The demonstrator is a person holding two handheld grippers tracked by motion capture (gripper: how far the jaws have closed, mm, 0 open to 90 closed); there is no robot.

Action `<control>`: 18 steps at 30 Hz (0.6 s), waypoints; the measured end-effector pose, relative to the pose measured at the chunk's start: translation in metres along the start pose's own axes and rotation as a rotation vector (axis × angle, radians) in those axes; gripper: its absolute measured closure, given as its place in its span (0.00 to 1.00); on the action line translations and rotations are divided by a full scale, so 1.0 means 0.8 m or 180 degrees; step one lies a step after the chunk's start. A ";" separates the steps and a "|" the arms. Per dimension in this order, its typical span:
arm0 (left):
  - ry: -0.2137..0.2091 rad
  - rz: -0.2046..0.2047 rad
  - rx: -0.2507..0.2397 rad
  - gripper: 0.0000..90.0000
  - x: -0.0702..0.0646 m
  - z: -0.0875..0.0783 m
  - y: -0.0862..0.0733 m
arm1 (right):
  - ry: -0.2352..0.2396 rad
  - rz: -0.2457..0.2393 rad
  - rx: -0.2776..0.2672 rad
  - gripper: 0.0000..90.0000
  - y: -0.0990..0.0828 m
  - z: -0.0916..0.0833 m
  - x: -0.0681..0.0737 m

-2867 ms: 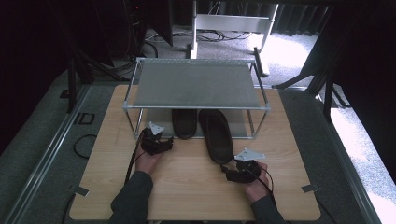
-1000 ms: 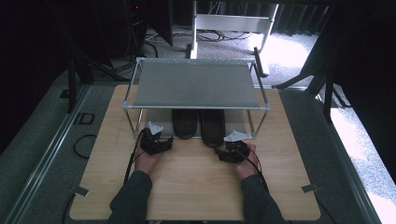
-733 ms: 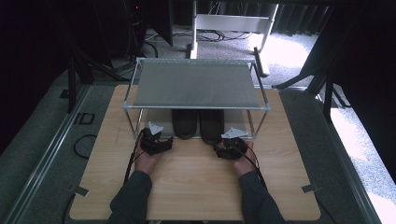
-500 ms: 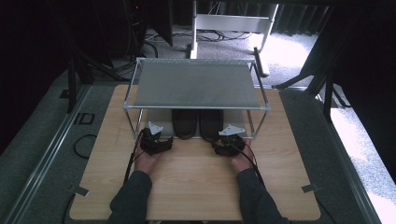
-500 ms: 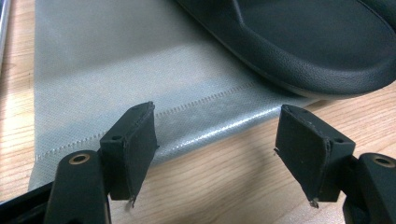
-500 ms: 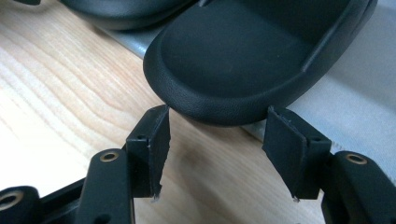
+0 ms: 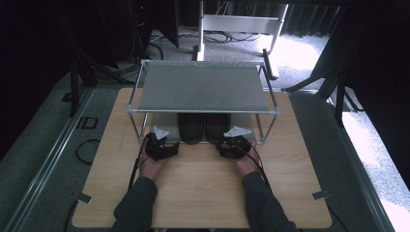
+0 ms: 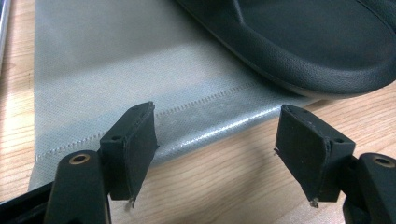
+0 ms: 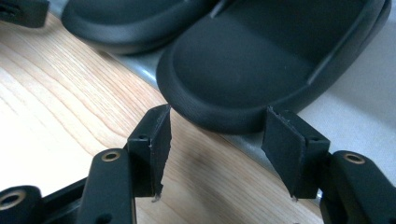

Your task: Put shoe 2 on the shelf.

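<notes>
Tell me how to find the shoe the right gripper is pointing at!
Look under the grey rack on the wooden table. Two black slippers lie side by side there. Yours is the right slipper, nearest the right gripper.

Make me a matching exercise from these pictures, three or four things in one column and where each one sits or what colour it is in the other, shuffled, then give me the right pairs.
Things
1. left gripper
2. right gripper
3. pair of slippers
4. grey mat

Places or states
A. black, side by side under the rack's shelf
B. open, fingers either side of the heel of a slipper
C. lies flat on the wooden table, under the slippers
D. open, fingers over the mat's front edge, beside a slipper

Pairs: 1-D, 2-B, 3-A, 4-C
</notes>
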State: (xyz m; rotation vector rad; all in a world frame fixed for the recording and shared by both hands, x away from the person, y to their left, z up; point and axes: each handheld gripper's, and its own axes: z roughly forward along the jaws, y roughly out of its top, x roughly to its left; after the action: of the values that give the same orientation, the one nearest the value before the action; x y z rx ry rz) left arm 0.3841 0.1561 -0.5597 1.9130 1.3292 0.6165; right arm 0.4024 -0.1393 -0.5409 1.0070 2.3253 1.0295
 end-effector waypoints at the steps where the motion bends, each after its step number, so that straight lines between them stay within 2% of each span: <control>1: 0.0000 0.0001 0.0000 0.33 0.000 0.000 0.000 | 0.0015 0.0000 -0.0007 0.46 0.001 -0.002 0.000; 7: -0.0002 -0.0005 -0.0012 0.33 0.000 -0.001 0.000 | 0.0020 -0.0036 -0.0047 0.46 -0.001 -0.016 0.003; 11: -0.0020 -0.0075 -0.0061 0.33 0.002 -0.004 -0.002 | -0.0014 -0.0043 -0.0018 0.45 -0.006 -0.026 0.005; 13: 0.0010 -0.0127 -0.0121 0.33 0.003 -0.007 -0.004 | -0.0032 -0.0022 -0.0011 0.45 -0.016 -0.038 0.004; 15: 0.0040 -0.0118 -0.0193 0.33 0.002 -0.010 -0.006 | -0.0045 -0.0004 -0.0008 0.44 -0.024 -0.048 0.002; 18: 0.0096 -0.0032 -0.0250 0.33 -0.003 -0.014 -0.009 | -0.0062 0.0022 -0.0001 0.44 -0.040 -0.064 -0.003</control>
State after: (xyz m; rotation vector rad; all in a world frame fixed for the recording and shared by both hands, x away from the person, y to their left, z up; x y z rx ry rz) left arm 0.3709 0.1584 -0.5579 1.8395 1.3132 0.6851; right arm 0.3589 -0.1799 -0.5320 1.0211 2.3076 1.0181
